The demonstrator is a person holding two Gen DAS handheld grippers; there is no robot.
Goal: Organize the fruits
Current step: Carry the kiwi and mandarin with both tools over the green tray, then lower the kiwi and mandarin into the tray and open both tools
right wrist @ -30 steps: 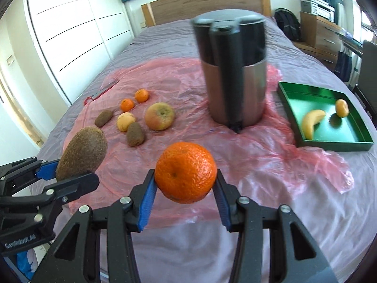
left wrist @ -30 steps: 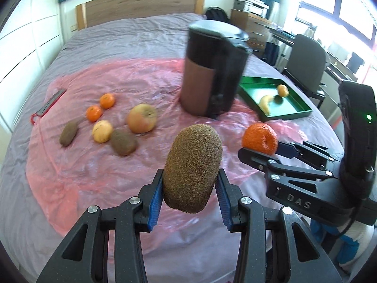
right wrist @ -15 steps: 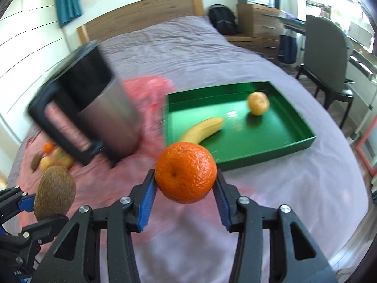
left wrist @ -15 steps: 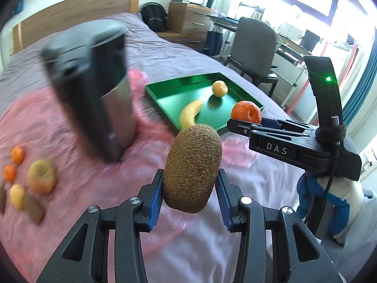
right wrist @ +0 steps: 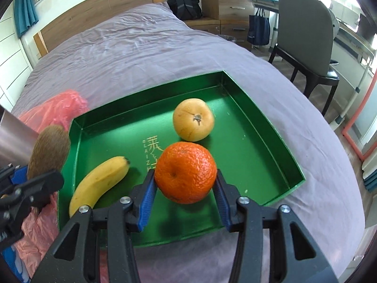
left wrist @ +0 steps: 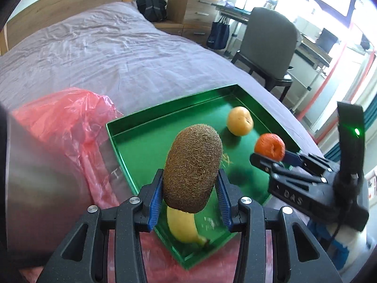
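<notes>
Setting: a bed (right wrist: pixel 150 54) with a purple cover, a green tray (right wrist: pixel 266 127) resting on it, and crumpled pink plastic sheet (left wrist: pixel 70 115) just beside the tray's left edge.
Left gripper (left wrist: pixel 190 189): closed on a kiwi (left wrist: pixel 193 167), pinched across its narrow middle by the blue pads; the kiwi's long axis stood roughly upright, rising above the fingers.
Right gripper (right wrist: pixel 185 184): closed on an orange mandarin (right wrist: pixel 185 172), held at its widest part between the blue pads.
Already in the tray: a banana (right wrist: pixel 99 184) lying near the left front corner, its long axis running from the front left toward the tray's middle, and a pale yellow-orange round fruit (right wrist: pixel 193 119) further back, apart from the banana.
Key relation: both held fruits hung above the tray, pointed steeply downward. The mandarin sat over bare green floor near the middle, in front of the pale fruit and to the right of the banana. The kiwi sat over the left front part, directly above the banana in the left wrist view.
Nearer hand: the right looked better placed, with open tray floor beneath it; the left would probably need to shift off the banana to set the kiwi down cleanly.
Unclear: how high either fruit was above the tray floor.
</notes>
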